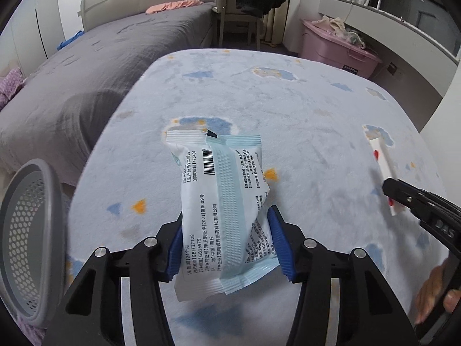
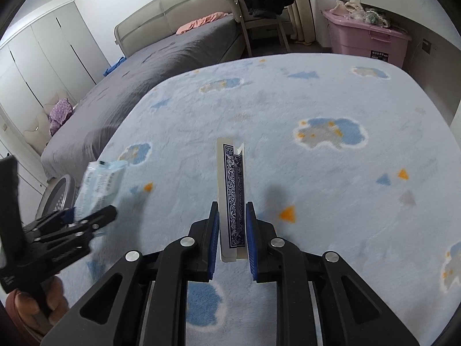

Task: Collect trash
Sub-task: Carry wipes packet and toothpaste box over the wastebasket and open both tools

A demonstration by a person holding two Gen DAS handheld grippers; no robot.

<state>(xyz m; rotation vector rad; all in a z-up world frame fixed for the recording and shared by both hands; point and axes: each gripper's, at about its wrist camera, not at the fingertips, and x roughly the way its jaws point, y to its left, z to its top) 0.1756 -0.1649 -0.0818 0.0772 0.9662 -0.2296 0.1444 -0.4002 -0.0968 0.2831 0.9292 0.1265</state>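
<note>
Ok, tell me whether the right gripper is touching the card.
Touching. The right wrist view shows the right gripper shut on the card, both blue pads pressed against its faces, no gap.

Left gripper (image 1: 227,245): black plastic linkage arms with triangular cutouts, silver round screws at the joints, ribbed blue pads (image 1: 279,239) on the fingers. Right gripper (image 2: 232,240): same black frame, silver screws, blue ribbed pads (image 2: 251,248). Bare-skinned hand (image 2: 37,305) on a black handle.
</note>
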